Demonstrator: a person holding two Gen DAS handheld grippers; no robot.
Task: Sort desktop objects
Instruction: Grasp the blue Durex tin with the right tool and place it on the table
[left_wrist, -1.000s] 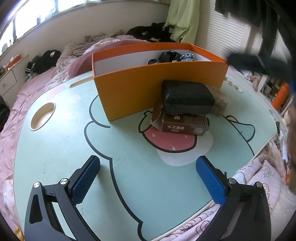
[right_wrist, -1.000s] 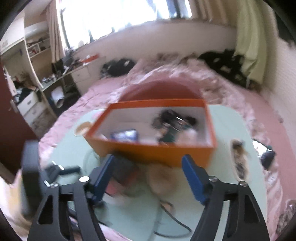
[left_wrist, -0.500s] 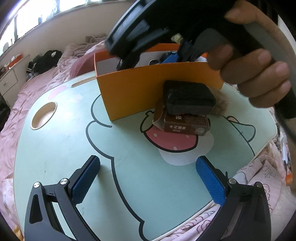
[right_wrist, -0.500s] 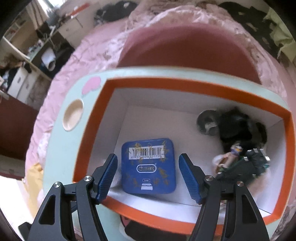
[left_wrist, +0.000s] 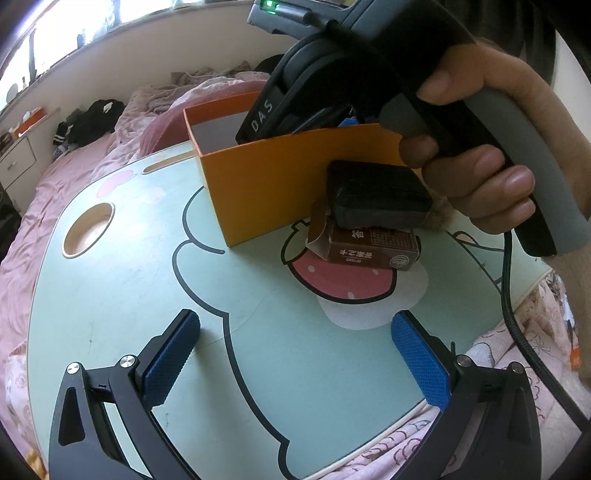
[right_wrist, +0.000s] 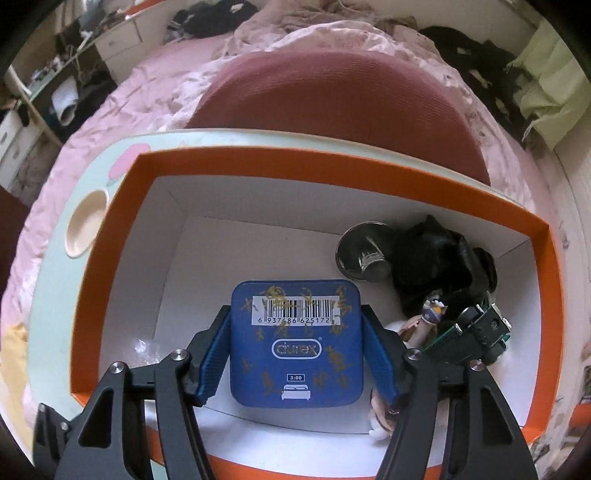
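My right gripper reaches steeply down into the orange box. A blue tin with a barcode lies flat on the box floor between its fingers. The jaws are closing, and the blue pads stand right at the tin's two sides, with no clear press. In the left wrist view the same orange box stands on the mint table. A hand holds the right tool over it. My left gripper hovers open and empty over the table's near part.
A black case lies on a brown carton in front of the box, with a furry thing beside it. Black cloth, a metal cup, a small figure and a green part fill the box's right side.
The right gripper swung over the box and dropped inside, so the blue tin now lies between its narrowing fingers. The left gripper kept still.
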